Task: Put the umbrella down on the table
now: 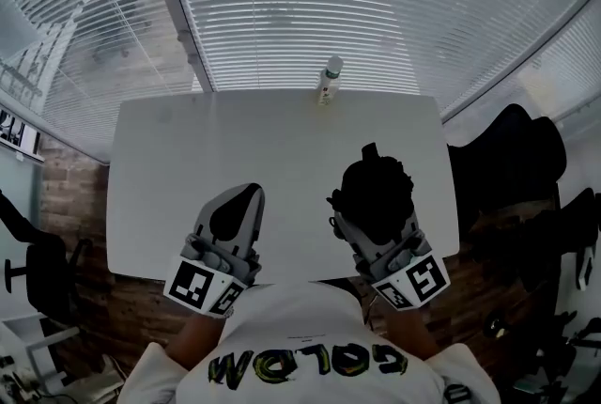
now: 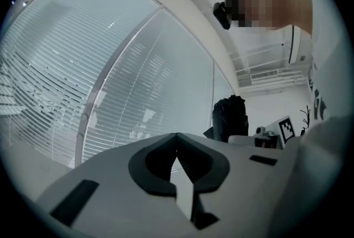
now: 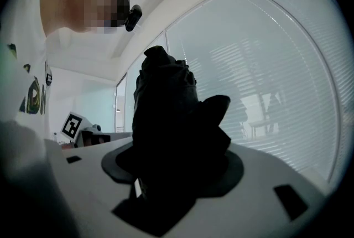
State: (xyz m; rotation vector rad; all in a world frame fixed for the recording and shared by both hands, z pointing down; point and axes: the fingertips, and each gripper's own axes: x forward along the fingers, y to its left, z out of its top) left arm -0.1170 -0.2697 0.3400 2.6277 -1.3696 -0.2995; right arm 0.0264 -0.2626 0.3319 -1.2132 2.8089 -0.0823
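– Umbrella [image 1: 376, 191] check: where is it?
– Folded, black, clenched in the right claw [image 1: 374, 228] over the near right part of the bench [image 1: 282, 158]. It doesn't look to be resting there yet. The left claw [image 1: 246, 195] is closed on nothing at the near left.
– How best to set it down?
– I'd lower it until the fabric lies along bare bench, well short of the bottle [image 1: 329, 81] at the far edge. Only then release, so it neither drops nor rolls.

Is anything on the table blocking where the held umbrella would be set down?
Nothing visible does. The umbrella, clamped in the right claw, hangs over bare table; only a bottle stands at the far edge.
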